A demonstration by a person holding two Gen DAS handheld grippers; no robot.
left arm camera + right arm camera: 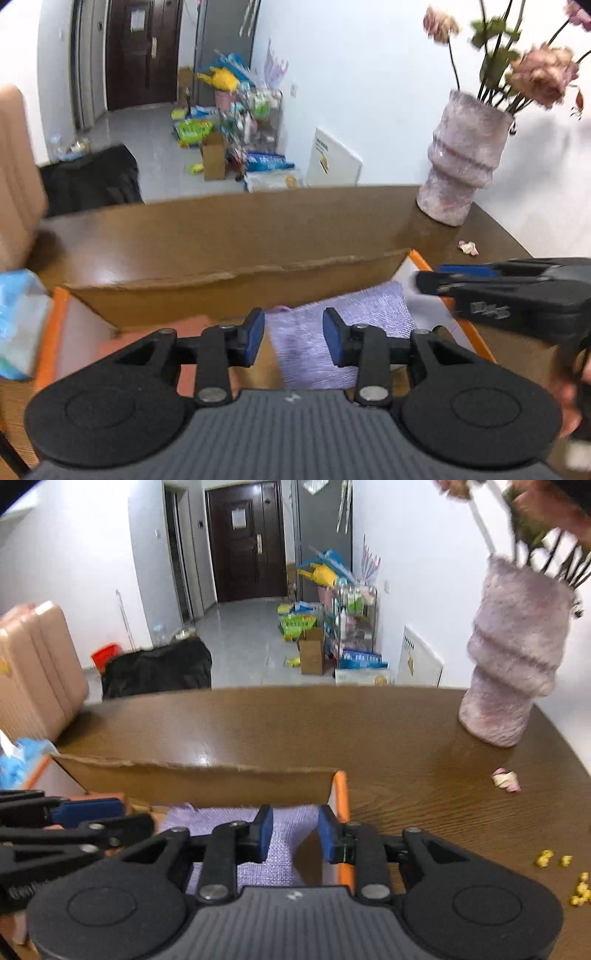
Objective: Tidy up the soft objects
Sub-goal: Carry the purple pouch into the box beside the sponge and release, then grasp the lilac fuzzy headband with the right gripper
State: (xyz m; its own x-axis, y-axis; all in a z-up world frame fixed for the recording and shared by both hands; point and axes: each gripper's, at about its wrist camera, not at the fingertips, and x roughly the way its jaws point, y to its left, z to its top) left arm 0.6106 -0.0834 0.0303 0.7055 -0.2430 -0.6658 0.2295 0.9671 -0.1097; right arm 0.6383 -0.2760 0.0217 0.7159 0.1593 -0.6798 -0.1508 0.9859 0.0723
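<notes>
A folded purple cloth lies inside a cardboard box with orange edges on the brown table. A salmon-pink cloth lies to its left in the same box. My left gripper hangs just above the purple cloth, its blue pads apart and gripping nothing. In the right wrist view my right gripper stands open over the right end of the purple cloth, beside the box's orange edge. Each gripper shows in the other's view: the right gripper and the left gripper.
The box's raised cardboard flap stands just beyond the cloths. A pale purple vase with flowers is at the table's far right. A crumpled wrapper and yellow crumbs lie on the table. A blue tissue pack sits left of the box.
</notes>
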